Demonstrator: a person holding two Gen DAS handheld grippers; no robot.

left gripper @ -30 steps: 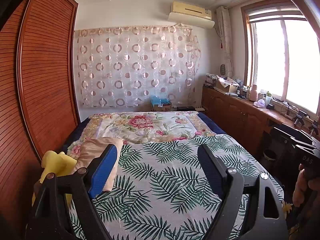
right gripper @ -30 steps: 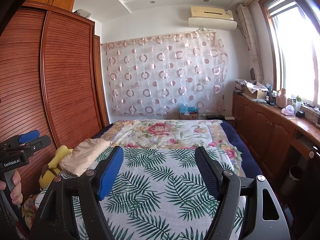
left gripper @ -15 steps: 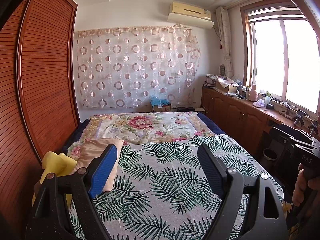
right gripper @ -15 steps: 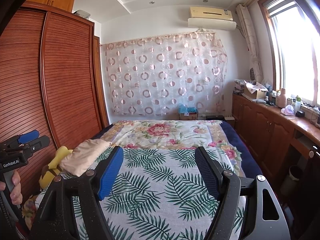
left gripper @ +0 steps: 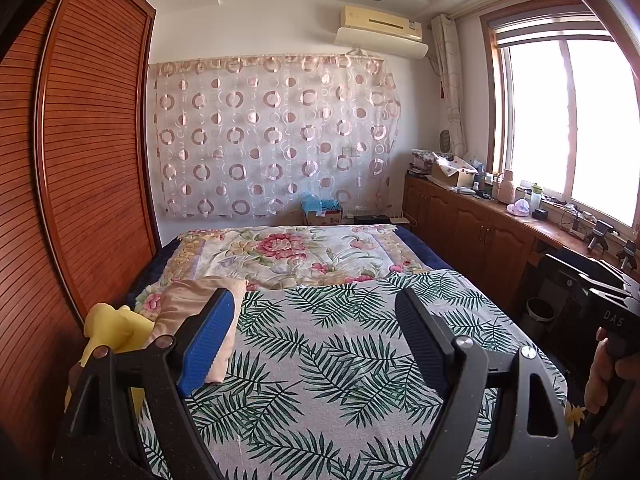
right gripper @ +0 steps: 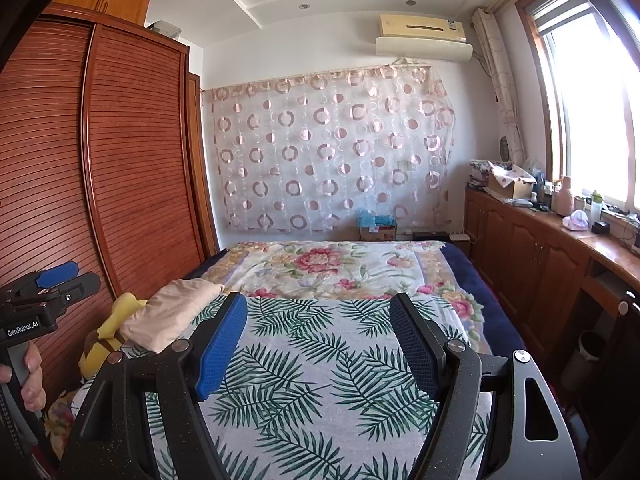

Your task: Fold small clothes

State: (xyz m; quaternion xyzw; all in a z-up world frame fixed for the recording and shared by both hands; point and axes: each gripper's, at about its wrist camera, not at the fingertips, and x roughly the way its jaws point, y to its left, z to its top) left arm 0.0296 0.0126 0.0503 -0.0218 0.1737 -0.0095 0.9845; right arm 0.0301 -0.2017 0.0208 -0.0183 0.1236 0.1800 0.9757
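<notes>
Both claws apart, beige garment (left gripper: pixel 192 312) beside L claw (left gripper: pixel 316 334)

grippers (left gripper: pixel 316 334): 2 (both open) | cloths (left gripper: pixel 200 304): 1 beige | beds (left gripper: pixel 320 380): 1

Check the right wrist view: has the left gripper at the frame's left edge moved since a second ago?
No. The left gripper sits at the same spot against the wooden wardrobe slats, jaws open and empty.
</notes>
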